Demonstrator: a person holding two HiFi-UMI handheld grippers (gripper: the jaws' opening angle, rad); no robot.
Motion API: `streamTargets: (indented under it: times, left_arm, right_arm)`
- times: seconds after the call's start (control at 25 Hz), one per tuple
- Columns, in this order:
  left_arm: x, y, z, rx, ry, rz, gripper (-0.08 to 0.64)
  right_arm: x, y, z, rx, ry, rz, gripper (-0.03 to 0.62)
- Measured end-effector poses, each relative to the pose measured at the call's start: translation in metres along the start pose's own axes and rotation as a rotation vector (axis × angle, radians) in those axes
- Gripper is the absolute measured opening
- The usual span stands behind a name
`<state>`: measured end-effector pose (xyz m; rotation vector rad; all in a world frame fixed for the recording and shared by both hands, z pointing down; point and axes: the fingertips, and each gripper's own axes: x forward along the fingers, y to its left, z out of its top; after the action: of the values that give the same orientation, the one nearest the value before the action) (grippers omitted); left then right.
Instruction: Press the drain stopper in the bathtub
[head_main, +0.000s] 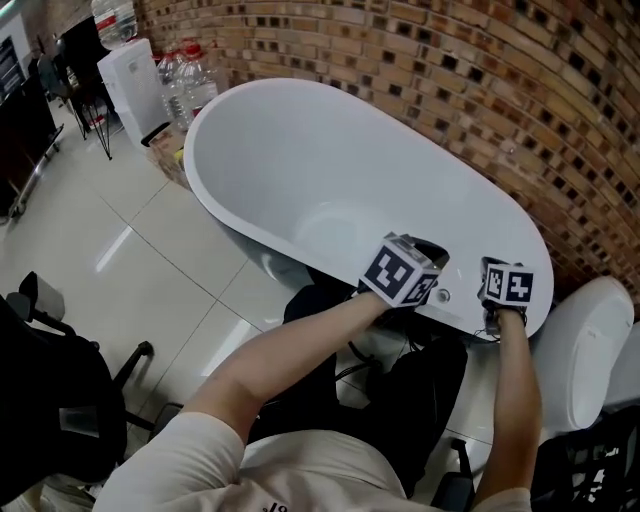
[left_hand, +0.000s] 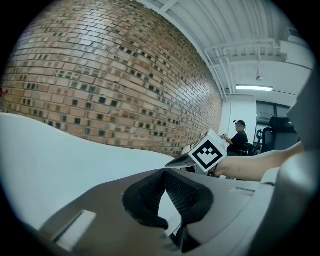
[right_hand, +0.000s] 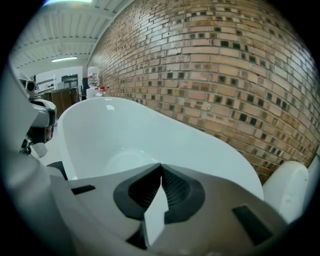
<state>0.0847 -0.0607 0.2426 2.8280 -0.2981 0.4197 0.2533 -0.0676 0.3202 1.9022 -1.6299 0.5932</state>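
Observation:
The white bathtub (head_main: 300, 160) stands against a brick wall, and its pale inside (right_hand: 115, 145) shows no drain stopper in any view. My left gripper (head_main: 420, 262) hangs over the near rim at the tub's right end, its marker cube on top. Its jaws (left_hand: 165, 172) are shut, tips touching, with nothing between them. My right gripper (head_main: 505, 285) is just to the right, over the same rim. It also appears in the left gripper view (left_hand: 207, 152). Its jaws (right_hand: 160, 166) are shut and empty. A small round fitting (head_main: 441, 296) sits on the rim between the two grippers.
A white toilet (head_main: 585, 350) stands right of the tub's end. Water bottles (head_main: 185, 75) and a white dispenser (head_main: 130, 75) stand beyond the far end. A black office chair (head_main: 50, 400) is at the lower left. A seated person (left_hand: 240, 135) is far off.

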Motion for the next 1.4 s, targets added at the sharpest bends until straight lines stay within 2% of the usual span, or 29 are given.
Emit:
streamTargets:
  times: [0.2, 0.36, 0.72, 1.16, 1.4]
  left_arm:
    - [-0.015, -0.014, 0.001, 0.019, -0.021, 0.002, 0.006]
    - [-0.026, -0.021, 0.004, 0.025, -0.044, 0.004, 0.006]
    - [-0.051, -0.029, 0.006, 0.030, -0.100, -0.001, 0.006]
    - [-0.067, -0.044, 0.010, 0.038, -0.145, -0.030, 0.006]
    - [-0.076, -0.046, 0.009, 0.045, -0.168, -0.019, 0.006]
  right_arm:
    - [-0.027, 0.015, 0.000, 0.013, -0.069, 0.007, 0.017]
    - [-0.044, 0.022, 0.000, -0.022, -0.106, -0.007, 0.017]
    - [-0.077, 0.054, 0.011, -0.028, -0.227, 0.032, 0.017]
    - [-0.114, 0.075, 0.024, -0.043, -0.319, 0.046, 0.015]
    - [-0.123, 0.087, 0.020, -0.030, -0.351, 0.058, 0.015]
